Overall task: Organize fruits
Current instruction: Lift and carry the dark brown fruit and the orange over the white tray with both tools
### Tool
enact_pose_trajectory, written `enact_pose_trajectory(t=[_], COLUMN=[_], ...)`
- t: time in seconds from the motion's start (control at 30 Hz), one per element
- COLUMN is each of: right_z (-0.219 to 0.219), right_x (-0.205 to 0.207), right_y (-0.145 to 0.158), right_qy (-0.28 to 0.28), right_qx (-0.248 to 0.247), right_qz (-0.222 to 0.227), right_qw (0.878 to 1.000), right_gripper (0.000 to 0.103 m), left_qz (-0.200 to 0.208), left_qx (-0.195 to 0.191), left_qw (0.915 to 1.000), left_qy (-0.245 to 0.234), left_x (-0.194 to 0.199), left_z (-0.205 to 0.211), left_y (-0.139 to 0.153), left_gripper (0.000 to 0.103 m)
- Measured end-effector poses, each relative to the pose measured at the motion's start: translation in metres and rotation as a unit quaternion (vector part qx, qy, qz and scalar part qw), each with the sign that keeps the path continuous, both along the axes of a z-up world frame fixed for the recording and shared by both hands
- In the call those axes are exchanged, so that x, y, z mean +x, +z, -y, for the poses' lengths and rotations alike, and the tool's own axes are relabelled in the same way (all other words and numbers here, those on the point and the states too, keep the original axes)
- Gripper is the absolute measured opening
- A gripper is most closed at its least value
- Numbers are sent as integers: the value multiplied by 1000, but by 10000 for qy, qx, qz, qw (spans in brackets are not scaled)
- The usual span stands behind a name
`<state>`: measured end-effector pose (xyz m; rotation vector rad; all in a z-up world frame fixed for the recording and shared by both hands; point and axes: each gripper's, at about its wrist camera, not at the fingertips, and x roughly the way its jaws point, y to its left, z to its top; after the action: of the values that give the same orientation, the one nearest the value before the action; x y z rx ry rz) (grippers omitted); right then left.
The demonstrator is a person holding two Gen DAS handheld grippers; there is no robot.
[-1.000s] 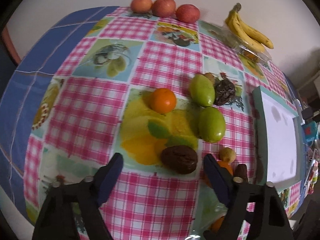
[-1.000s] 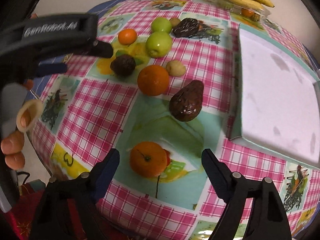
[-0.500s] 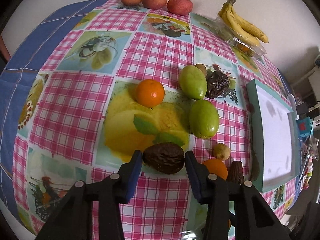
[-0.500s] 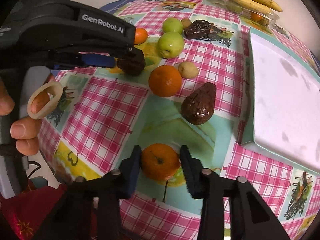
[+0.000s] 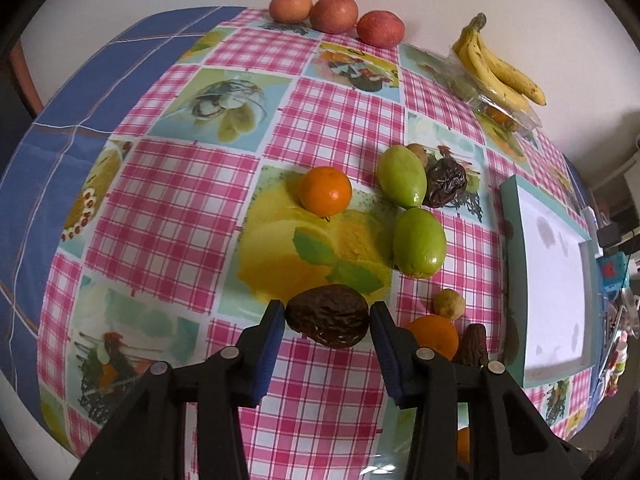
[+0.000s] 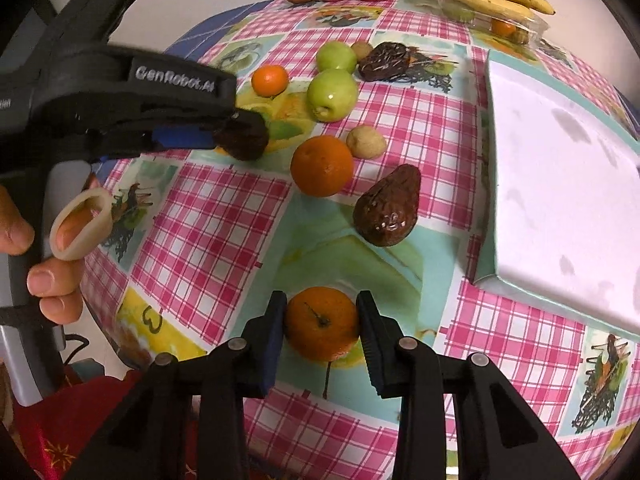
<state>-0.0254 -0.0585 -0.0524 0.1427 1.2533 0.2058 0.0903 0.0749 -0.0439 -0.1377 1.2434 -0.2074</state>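
A wrinkled dark avocado [image 5: 327,322] is clamped between the fingers of the left gripper [image 5: 327,320]. An orange [image 6: 321,323] is gripped by the right gripper [image 6: 321,326] on the checked tablecloth [image 6: 208,216].

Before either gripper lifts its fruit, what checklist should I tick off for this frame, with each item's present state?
1. Left gripper fingers on both sides of the dark wrinkled avocado: ok.
2. Right gripper fingers on both sides of the near orange: ok.
3. Each fruit centred between its fingers: ok.
4. Grip firm enough to lift: cannot tell.
5. Neighbouring orange apart from both grasps: ok.
6. Teal tray has bare floor: ok.
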Motion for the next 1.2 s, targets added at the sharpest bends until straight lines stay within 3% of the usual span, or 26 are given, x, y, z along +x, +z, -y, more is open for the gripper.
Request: enact_pose_trajectory(t=[0.5, 0.8, 1.2], right_z=[47, 93, 161], right_x=[-3, 3, 36], right_y=[49, 63, 82], right_qy=[-599, -1264, -1964], right_qx=[68, -233, -529], right_qz=[561, 662, 818], right_qw=[9966, 9895, 9757], right_gripper=[37, 37, 37], left_qz=[310, 313, 428], left_qx=[-1, -12, 11], left_qw=[9993, 9994, 9983], left_qy=[223, 158, -394], left_x=[-10, -6, 18], left_z=[11, 33, 111], left_y=[33, 50, 62], left_gripper=[47, 47, 47])
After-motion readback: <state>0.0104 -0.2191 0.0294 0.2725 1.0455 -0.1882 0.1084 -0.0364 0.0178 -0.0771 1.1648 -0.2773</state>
